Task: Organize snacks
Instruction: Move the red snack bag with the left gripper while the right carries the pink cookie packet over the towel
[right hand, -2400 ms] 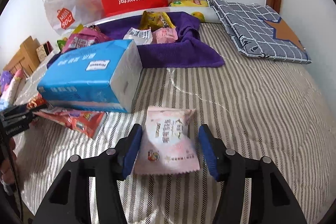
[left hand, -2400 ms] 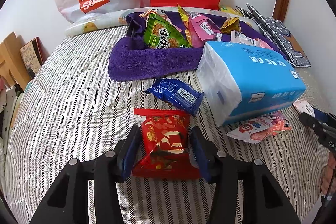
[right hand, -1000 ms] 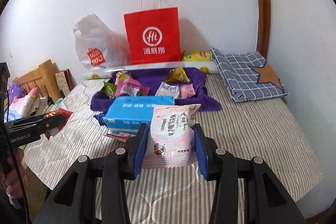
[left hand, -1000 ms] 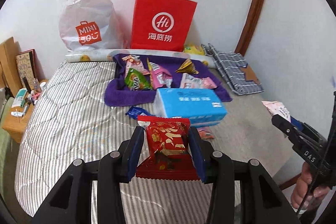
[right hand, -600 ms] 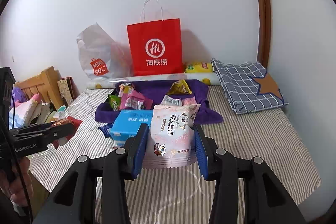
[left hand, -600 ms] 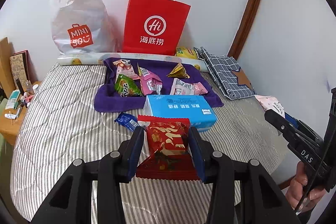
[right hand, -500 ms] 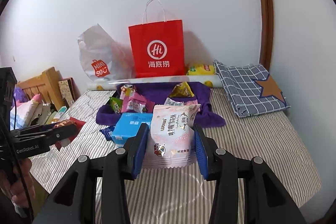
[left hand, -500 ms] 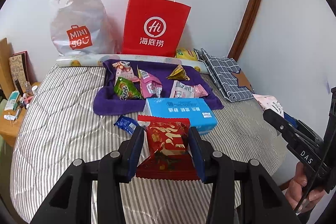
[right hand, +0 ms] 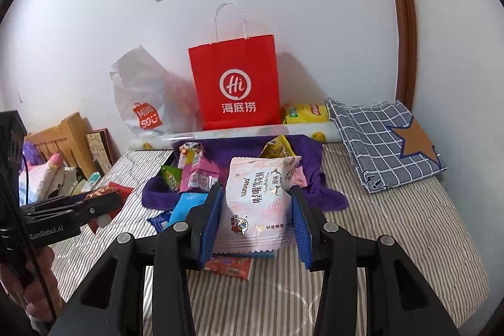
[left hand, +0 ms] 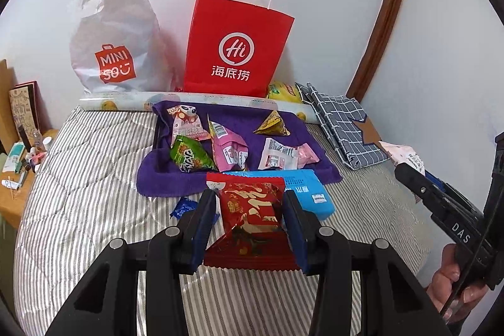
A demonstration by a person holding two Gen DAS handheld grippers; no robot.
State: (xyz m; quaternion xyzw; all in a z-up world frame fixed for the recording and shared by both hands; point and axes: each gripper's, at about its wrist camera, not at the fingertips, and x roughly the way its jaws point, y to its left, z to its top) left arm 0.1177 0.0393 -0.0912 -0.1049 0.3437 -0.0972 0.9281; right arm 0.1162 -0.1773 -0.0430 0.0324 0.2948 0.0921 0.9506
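The left gripper (left hand: 250, 224) is clenched on a red snack packet (left hand: 252, 213); the right gripper (right hand: 256, 224) grasps a pink snack packet (right hand: 258, 203), both lifted above the striped bed (left hand: 78, 178). At twelve o'clock, a purple towel-lined tray (left hand: 163, 181) holds several snacks (left hand: 228, 150). Behind it stands a red paper bag (left hand: 236, 52).

Striped bed (left hand: 78, 188), spread with a purple towel (left hand: 163, 178) at twelve o'clock. Blue tissue pack (left hand: 310, 194) just below it; folded checked cloth (left hand: 343, 128) at two o'clock.

Both fisheye views are bright, evenly lit and mostly sharp. Straight lines bow near the dark circular borders, and soft shadows fall on the wall (right hand: 315, 5) behind the red paper bag (right hand: 234, 87).
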